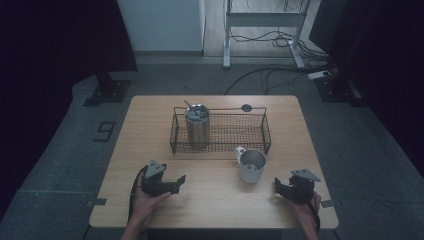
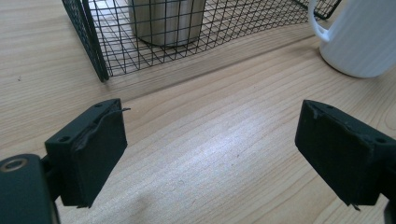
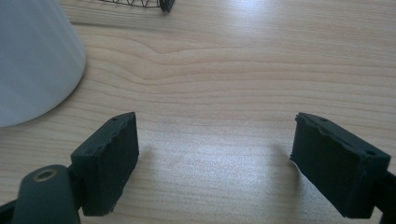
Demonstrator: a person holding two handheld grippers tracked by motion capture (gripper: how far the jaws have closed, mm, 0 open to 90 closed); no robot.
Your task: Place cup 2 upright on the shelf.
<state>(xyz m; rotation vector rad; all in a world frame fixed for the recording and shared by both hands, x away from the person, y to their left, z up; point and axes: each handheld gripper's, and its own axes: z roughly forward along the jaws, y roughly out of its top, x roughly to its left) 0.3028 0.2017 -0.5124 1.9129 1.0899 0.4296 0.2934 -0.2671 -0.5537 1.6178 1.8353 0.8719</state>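
The white mug stands upright on the counter, its long axis vertical, mouth up, its handle turned toward the wire basket just behind it. The right gripper rests beside the mug, likely for an easy reach, jaws spread and empty; the left gripper, farther from the mug, likewise.

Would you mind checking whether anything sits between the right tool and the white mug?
Nothing visible does: only bare table lies between the right tool and the mug, which stands just outside the basket.
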